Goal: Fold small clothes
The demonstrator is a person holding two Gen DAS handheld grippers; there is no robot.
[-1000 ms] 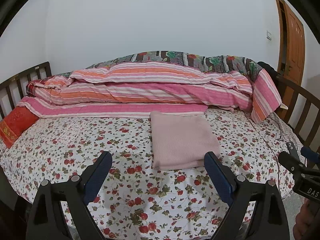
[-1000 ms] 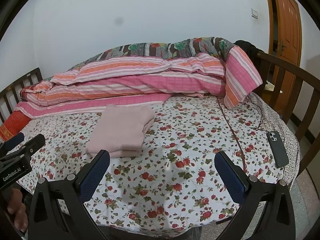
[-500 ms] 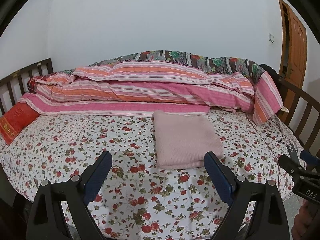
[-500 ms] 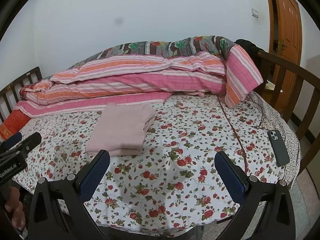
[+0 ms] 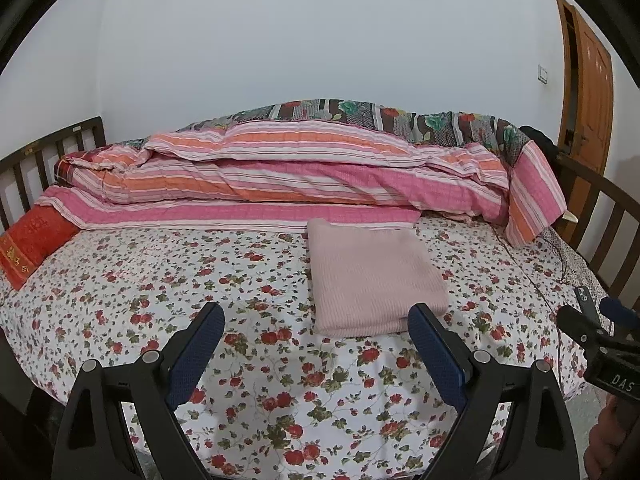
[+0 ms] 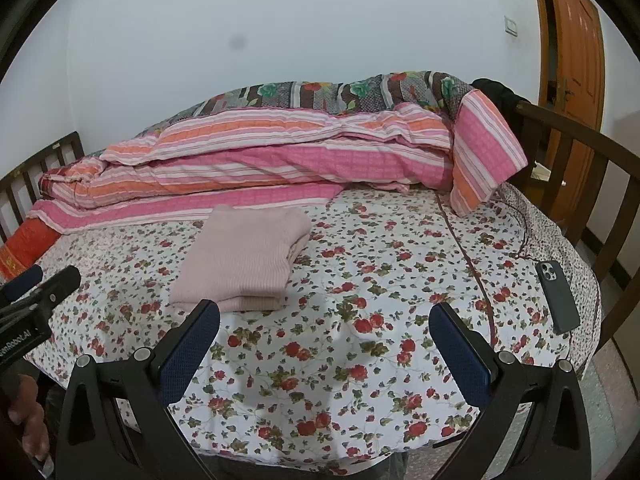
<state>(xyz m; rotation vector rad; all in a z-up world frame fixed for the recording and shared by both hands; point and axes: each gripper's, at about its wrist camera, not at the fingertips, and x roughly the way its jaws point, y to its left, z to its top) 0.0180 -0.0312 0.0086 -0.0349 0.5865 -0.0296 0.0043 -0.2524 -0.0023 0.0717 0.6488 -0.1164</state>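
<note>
The pink garment is lying folded into a neat rectangle on the floral sheet, just in front of the rolled striped quilt. Both the left tongs and right tongs are hanging spread wide and empty over the bed's near edge, seemingly clear of the finished fold.

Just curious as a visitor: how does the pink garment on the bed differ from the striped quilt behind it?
The pink garment is plain; the quilt is striped pink, orange and white. The garment is small and neatly folded into a flat rectangle; the quilt is long, bulky and loosely heaped along the wall. The garment lies nearer the open grippers; the quilt lies behind it. Both rest on the floral sheet, untouched.
</note>
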